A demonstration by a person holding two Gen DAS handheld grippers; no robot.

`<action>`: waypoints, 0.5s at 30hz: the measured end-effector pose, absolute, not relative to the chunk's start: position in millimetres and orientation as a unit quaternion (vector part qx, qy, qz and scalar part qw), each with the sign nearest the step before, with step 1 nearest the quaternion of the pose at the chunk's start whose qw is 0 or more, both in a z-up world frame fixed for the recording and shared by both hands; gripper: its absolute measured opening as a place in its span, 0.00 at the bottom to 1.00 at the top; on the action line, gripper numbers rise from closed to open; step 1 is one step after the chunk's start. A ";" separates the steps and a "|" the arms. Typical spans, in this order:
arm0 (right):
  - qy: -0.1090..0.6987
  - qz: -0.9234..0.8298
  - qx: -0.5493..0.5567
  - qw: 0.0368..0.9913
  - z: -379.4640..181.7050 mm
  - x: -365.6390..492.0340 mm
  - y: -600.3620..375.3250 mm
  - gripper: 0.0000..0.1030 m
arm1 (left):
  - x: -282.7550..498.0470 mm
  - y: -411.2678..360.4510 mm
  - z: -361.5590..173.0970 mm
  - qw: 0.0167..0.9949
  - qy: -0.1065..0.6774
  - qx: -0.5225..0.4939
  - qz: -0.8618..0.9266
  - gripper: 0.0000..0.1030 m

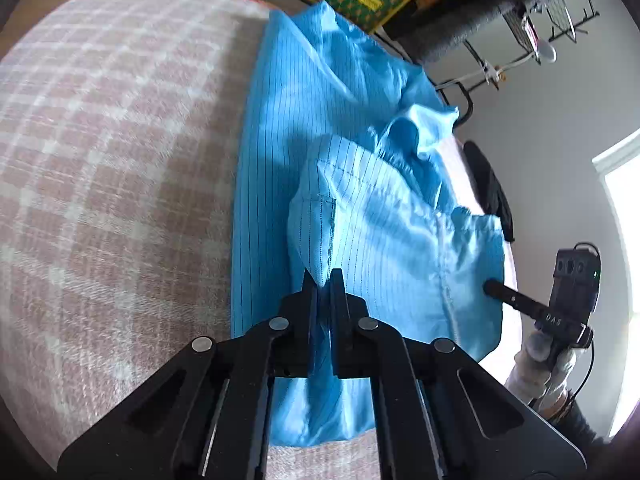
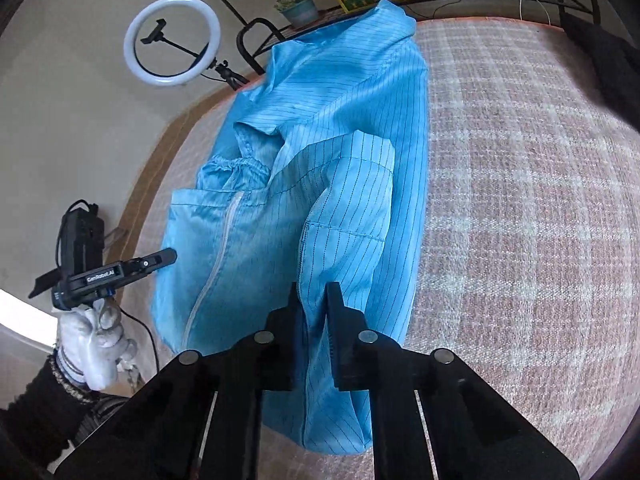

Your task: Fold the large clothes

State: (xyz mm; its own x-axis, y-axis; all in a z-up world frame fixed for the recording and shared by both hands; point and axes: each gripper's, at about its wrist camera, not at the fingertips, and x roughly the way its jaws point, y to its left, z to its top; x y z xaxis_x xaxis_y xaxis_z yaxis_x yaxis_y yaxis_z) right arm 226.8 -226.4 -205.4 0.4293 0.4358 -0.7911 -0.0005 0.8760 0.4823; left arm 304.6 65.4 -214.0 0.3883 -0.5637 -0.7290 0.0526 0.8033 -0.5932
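Blue garment (image 2: 320,168), "GenRobot.AI" on left gripper (image 2: 170,257)

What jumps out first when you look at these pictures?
A bright blue pinstriped garment sprawls down the middle of a pink checked bedcover. Both black grippers, left and right, pinch its near edge. A white ring light stands beyond the bed.

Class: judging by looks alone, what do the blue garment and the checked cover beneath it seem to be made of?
Blue garment: thin synthetic weave, probably polyester; slight sheen, fine dark pinstripes, crisp creases. Checked cover: coarse woven textile, perhaps cotton or wool blend; matte, visible thick threads.
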 end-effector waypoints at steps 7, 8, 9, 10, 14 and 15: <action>0.510 0.111 0.222 0.824 -208.7 228.7 -236.1 0.05 | 294.1 90.0 -218.5 0.780 0.521 -0.293 -0.185 0.10; 0.514 0.111 0.226 0.820 -211.9 229.0 -236.9 0.06 | 290.4 95.2 -220.8 0.777 0.523 -0.299 -0.185 0.13; 0.515 0.114 0.232 0.817 -213.9 229.1 -237.7 0.07 | 286.4 99.4 -222.2 0.775 0.523 -0.302 -0.187 0.15; 0.516 0.117 0.236 0.815 -214.5 228.8 -238.7 0.07 | 281.4 103.6 -222.6 0.774 0.523 -0.303 -0.189 0.16; 0.517 0.117 0.241 0.813 -215.9 225.7 -244.1 0.13 | 265.3 111.0 -223.0 0.770 0.526 -0.298 -0.204 0.16; 0.518 0.119 0.243 0.812 -217.3 223.7 -244.8 0.13 | 261.2 111.1 -224.5 0.765 0.527 -0.303 -0.211 0.16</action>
State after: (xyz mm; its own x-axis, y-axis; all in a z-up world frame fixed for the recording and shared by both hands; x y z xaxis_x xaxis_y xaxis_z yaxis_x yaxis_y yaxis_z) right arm 223.7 -244.8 -217.3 0.4355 0.4446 -0.7827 0.0585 0.8537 0.5174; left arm 261.2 111.1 -224.5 0.3555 -0.6425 -0.6788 0.0039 0.7273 -0.6863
